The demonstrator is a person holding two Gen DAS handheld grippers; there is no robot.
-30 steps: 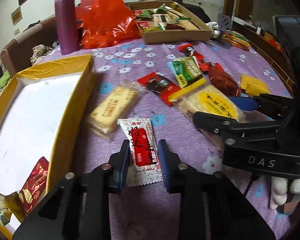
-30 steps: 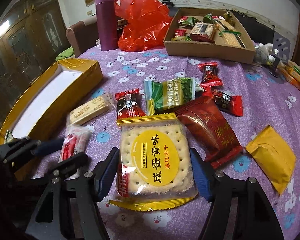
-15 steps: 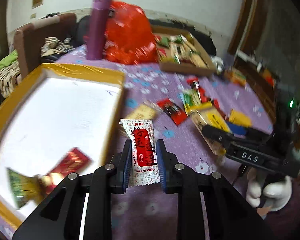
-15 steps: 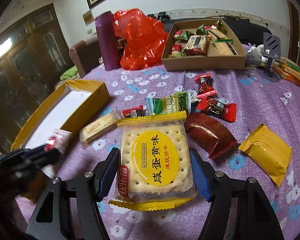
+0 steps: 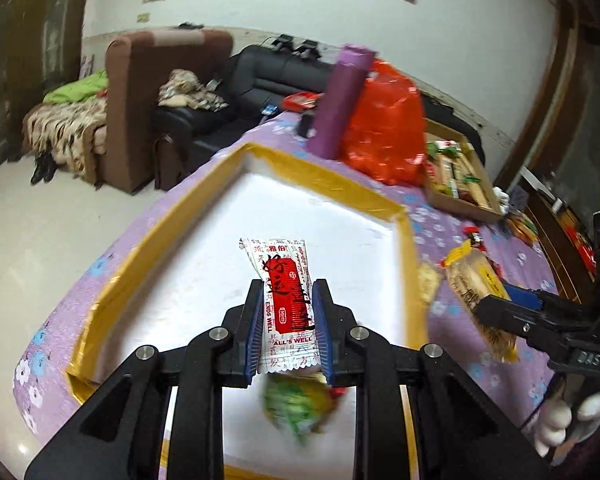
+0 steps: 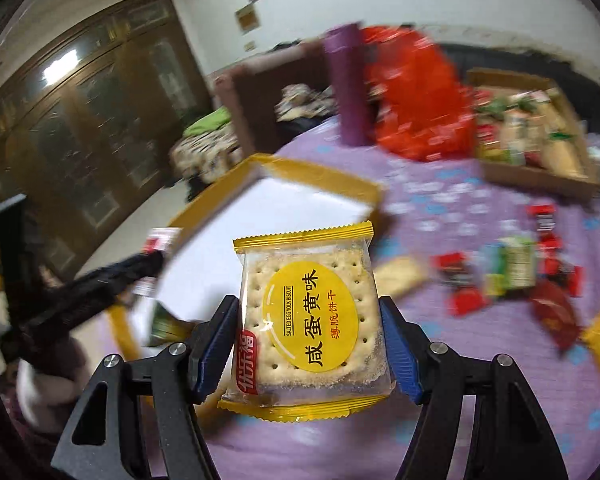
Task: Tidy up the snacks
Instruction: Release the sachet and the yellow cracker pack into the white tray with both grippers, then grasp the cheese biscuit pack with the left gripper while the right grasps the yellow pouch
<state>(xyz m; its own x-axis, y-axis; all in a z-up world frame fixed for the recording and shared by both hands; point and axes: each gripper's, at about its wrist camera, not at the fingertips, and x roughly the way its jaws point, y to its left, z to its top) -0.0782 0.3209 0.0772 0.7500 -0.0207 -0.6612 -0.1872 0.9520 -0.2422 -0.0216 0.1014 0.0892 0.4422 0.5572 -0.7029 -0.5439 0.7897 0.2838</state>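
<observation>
A: What is the left gripper (image 5: 288, 322) carrying?

B: It is pinching a slim white sachet (image 5: 282, 300) with a red panel and the words "ALL'S WELL" near its lower end. The blue pads are pressing on both long edges, and the sachet is hanging above the white floor of the yellow-rimmed box (image 5: 324, 174).

A: And the right gripper (image 6: 308, 340)?

B: Its jaws are standing fairly wide, clamping a square cracker pack (image 6: 306, 316). The wrapper is clear with crimped yellow ends and a round yellow label reading "SALTED EGG YOLK BISCUIT". It is being held in the air, near the box's corner.

A: Is anything lying in that box?

B: A blurred green and yellow packet (image 5: 300, 404) is showing under the left gripper, on the white floor. The rest of the floor that I can see is looking bare.

A: Any other container?

B: A brown cardboard tray (image 6: 536, 174) is sitting at the far side of the purple flowered tablecloth (image 6: 440, 216), filled with mixed snack packs. Beside it, a red plastic bag (image 5: 384, 132) and a purple flask (image 5: 342, 100) are standing close together. Loose red, green and yellow snacks (image 6: 516, 276) are lying on the cloth, between the two containers.
</observation>
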